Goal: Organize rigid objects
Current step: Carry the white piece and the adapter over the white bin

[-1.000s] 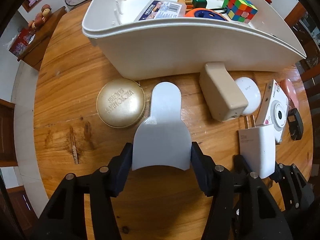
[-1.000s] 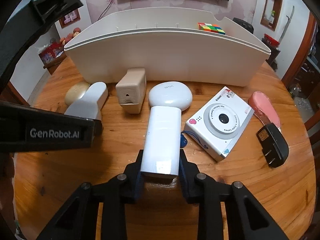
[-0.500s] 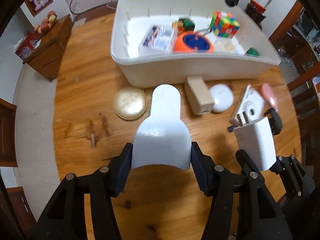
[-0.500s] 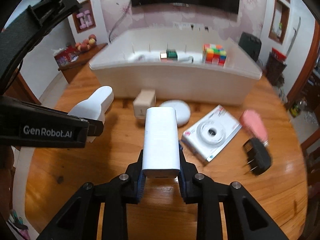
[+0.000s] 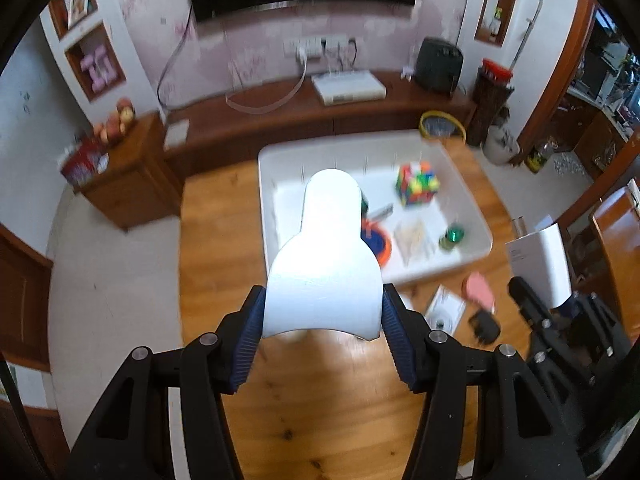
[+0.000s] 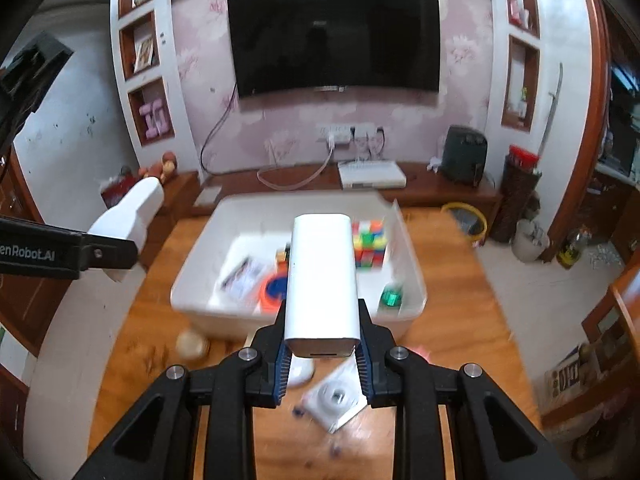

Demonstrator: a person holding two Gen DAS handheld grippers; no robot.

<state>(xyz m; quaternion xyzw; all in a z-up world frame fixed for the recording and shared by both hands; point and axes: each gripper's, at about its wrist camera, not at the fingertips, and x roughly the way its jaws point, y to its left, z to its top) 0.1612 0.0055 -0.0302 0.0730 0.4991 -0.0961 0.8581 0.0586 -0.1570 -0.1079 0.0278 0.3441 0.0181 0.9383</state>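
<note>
While both loads are hanging high above the tabletop (image 5: 328,420) | left tongs (image 5: 322,322) are clenching white flared piece (image 5: 324,264) | right tongs (image 6: 322,344) are gripping white charger block (image 6: 322,276) | white bin (image 6: 404,256) is lying ahead below, likely drop target

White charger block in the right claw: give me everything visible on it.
The white charger block is a smooth, glossy plastic slab with rounded edges. Its near end face shows a thin dark slot. The right claw clamps its near end between blue ribbed pads, with the far end pointing forward, raised over the white bin. Only the pads touch it. In the left wrist view it appears at the right edge, with faint grey print on one face.
</note>
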